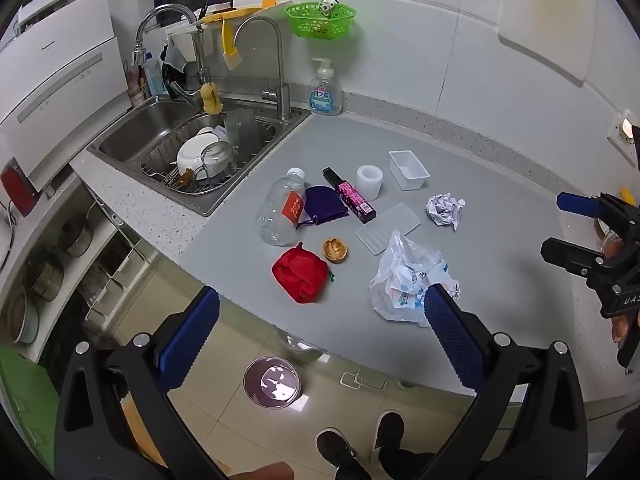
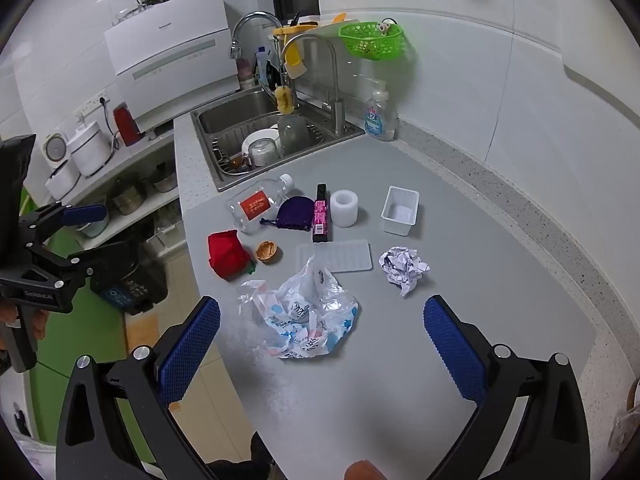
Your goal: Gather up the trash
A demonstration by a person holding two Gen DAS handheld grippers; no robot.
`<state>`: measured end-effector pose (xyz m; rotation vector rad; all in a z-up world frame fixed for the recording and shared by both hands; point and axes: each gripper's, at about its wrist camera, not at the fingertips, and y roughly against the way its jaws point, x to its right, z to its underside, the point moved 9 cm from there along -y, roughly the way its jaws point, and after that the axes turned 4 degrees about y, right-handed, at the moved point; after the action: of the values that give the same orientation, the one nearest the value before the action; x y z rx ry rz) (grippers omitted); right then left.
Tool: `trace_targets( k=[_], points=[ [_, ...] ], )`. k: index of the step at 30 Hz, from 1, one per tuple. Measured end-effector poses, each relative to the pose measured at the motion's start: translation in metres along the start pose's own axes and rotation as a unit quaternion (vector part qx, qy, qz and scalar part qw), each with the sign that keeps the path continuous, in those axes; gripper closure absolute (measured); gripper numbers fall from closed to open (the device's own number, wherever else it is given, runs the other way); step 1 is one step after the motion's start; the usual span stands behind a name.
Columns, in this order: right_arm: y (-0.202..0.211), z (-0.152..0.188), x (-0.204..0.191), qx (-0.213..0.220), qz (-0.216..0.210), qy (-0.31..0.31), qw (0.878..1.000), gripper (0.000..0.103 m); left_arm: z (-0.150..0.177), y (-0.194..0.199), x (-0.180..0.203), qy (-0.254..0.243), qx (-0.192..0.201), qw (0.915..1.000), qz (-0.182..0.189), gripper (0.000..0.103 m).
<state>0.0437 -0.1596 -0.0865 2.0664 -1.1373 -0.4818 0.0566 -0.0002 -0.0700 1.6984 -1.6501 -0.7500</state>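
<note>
On the grey counter mat (image 1: 480,184) lies trash: a crumpled plastic bag (image 1: 404,280) (image 2: 304,320), a crumpled paper ball (image 1: 444,210) (image 2: 402,268), an empty clear bottle (image 1: 282,210) (image 2: 258,206), a walnut shell (image 1: 335,250) (image 2: 268,252), a red cloth pouch (image 1: 300,274) (image 2: 228,254), a purple pouch (image 1: 324,204) (image 2: 296,212), a pink-and-black box (image 1: 352,196) (image 2: 320,214), a white cup (image 1: 370,182) (image 2: 344,208), a white tray (image 1: 409,170) (image 2: 400,210) and a ribbed plastic lid (image 1: 388,228) (image 2: 334,256). My left gripper (image 1: 320,328) is open and empty above the counter's front edge. My right gripper (image 2: 322,332) is open and empty over the bag.
A sink (image 1: 160,128) with a dish rack and dishes lies at the back left, with a soap bottle (image 1: 326,90) beside it. A green basket (image 1: 320,18) hangs on the wall. A round bin (image 1: 272,382) stands on the floor below the counter edge.
</note>
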Motion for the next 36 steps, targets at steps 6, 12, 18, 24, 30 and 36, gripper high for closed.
trace_targets(
  k=[6,12,18,24,30,36],
  points=[
    [-0.0005,0.0006,-0.0003,-0.001,0.001,-0.001,1.0,0.005,0.0019,0.0009,-0.0036,0.004,0.001,1.0,0.004,0.003],
    [-0.0009,0.0007,-0.0005,-0.001,-0.001,0.0,1.0,0.005,0.0025,0.0031,-0.0069,0.006,-0.002,1.0,0.007,0.003],
    [-0.0009,0.0011,-0.0019,-0.002,-0.001,0.0,1.0,0.005,0.0041,-0.0011,-0.0035,0.006,-0.004,1.0,0.004,0.003],
    [-0.0011,0.0013,-0.0024,-0.001,-0.002,0.0,1.0,0.005,0.0045,-0.0013,-0.0032,0.006,-0.004,1.0,0.006,0.003],
    [-0.0011,0.0016,-0.0025,-0.002,-0.002,0.0,1.0,0.005,0.0031,0.0004,-0.0022,0.008,-0.005,0.9999,0.005,0.003],
    [-0.0015,0.0018,-0.0029,-0.001,-0.002,0.0,1.0,0.005,0.0027,0.0019,-0.0018,0.01,-0.005,0.9999,0.004,0.003]
  ],
)
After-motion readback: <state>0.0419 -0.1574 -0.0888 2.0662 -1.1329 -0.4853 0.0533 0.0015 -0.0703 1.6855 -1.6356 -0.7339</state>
